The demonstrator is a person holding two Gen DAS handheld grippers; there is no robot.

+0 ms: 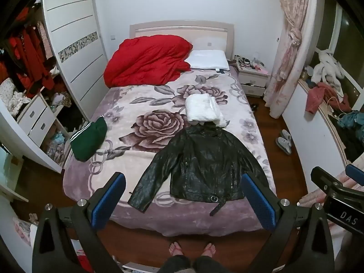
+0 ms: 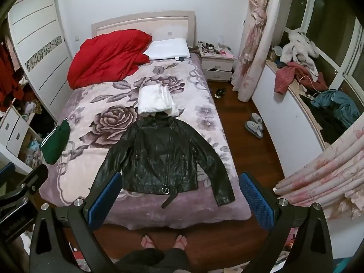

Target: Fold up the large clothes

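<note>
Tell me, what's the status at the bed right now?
Left gripper open, empty. Right gripper open, empty. Black jacket flat on bed, unfolded. White folded bundle touches its collar.

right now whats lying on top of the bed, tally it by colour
Black: 1, the black leather jacket, spread flat near the foot of the bed
White: 2, the folded white fluffy garment and the white pillow
Red: 1, the bunched red quilt
Green: 1, the folded green garment with white stripes
Total: 5
</note>
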